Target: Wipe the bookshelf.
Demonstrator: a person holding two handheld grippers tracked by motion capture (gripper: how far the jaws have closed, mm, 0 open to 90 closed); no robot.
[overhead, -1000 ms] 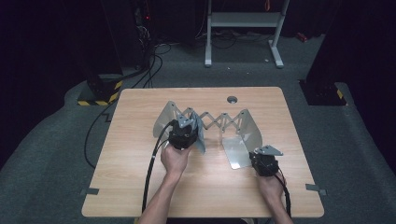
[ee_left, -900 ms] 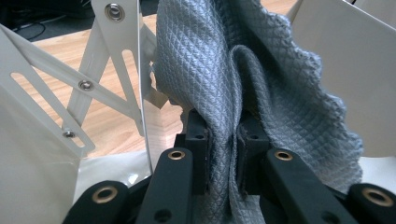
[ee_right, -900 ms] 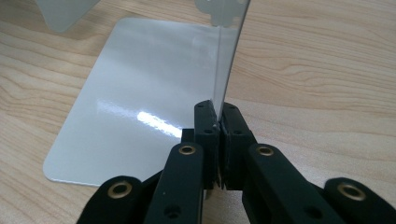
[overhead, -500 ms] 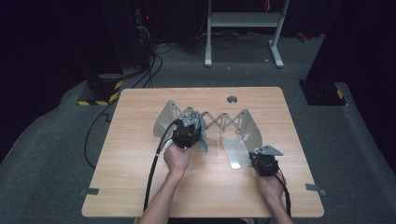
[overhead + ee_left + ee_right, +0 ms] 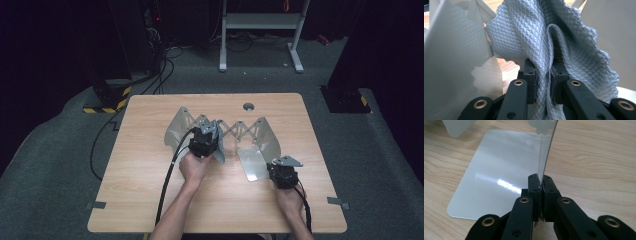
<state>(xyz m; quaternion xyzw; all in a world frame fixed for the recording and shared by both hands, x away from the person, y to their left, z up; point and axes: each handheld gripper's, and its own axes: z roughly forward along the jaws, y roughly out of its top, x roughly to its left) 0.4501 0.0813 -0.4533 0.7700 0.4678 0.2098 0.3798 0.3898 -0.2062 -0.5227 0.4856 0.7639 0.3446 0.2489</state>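
**Cloth going onto the folding board**

Nearest, the right gripper (image 5: 541, 185) pinches the upright edge of a board flap (image 5: 546, 147); hold it steady. Farther in, the left gripper (image 5: 543, 75) grips the grey cloth (image 5: 554, 42) over the folding board (image 5: 176, 131); lay it flat, centred.

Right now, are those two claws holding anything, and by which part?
Left gripper pinches a bunched fold of the grey cloth. Right gripper clamps the thin edge of an upright panel of the folding board.
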